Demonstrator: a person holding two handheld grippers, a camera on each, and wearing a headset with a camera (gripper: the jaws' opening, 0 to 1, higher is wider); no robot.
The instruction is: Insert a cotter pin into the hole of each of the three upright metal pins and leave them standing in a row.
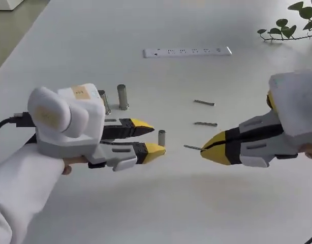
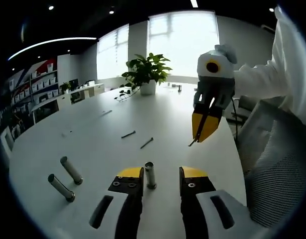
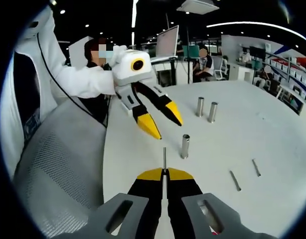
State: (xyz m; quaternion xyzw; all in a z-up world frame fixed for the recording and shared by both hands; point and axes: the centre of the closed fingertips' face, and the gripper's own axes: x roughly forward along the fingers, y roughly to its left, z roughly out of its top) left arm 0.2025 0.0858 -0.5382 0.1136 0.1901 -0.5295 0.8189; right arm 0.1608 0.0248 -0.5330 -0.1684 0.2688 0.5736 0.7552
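Three upright metal pins stand on the white table. One pin (image 1: pixel 161 138) (image 2: pixel 150 175) (image 3: pixel 185 146) is right between the tips of my left gripper (image 1: pixel 150 136) (image 2: pixel 162 173), whose jaws are open around it without touching. Two more pins (image 1: pixel 122 96) (image 2: pixel 72 171) (image 3: pixel 206 110) stand behind it. My right gripper (image 1: pixel 213 148) (image 3: pixel 164 173) is shut on a cotter pin (image 1: pixel 192 148) (image 3: pixel 164 158) that sticks out toward the near pin, a short gap away. Two loose cotter pins (image 1: pixel 204 103) (image 1: pixel 206 124) (image 2: pixel 128 134) (image 3: pixel 234 180) lie on the table beyond.
A white power strip (image 1: pixel 187 52) lies at the back of the table (image 1: pixel 161 208). A trailing plant (image 1: pixel 293 25) reaches in from the back right. A mesh chair (image 3: pixel 58 169) and other people sit past the table's edge.
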